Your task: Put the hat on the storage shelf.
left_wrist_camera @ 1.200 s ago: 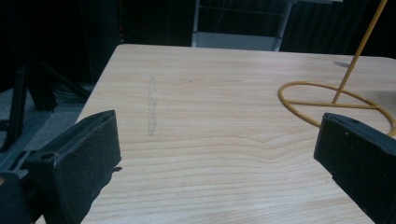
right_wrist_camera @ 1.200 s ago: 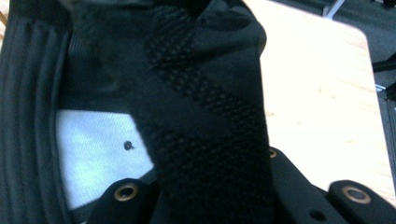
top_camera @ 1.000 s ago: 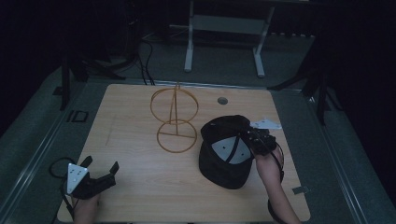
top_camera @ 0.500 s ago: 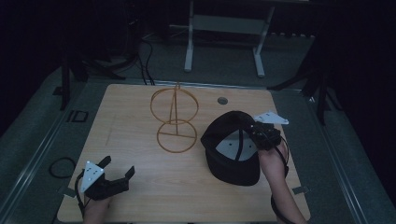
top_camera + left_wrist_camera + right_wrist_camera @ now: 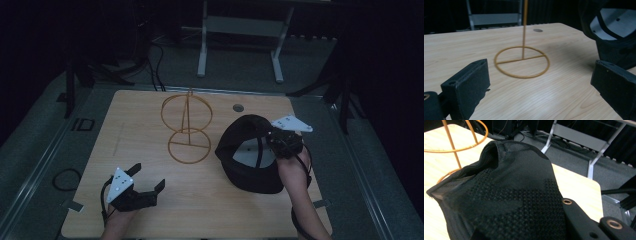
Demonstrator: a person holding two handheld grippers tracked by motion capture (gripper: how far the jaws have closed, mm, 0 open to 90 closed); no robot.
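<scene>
- The right hand-held gripper (image 5: 272, 142) is clenched on the black cap (image 5: 248, 155), holding its mesh crown at the right side of the counter (image 5: 150, 220).
- The cap is tilted, its pale inside facing the wire stand (image 5: 187, 127); its lower edge looks close to the counter, contact unclear.
- The left hand-held gripper (image 5: 149, 179) is released, jaws wide and empty, near the front left.
- The wire stand is upright mid-counter, left of the cap.
</scene>
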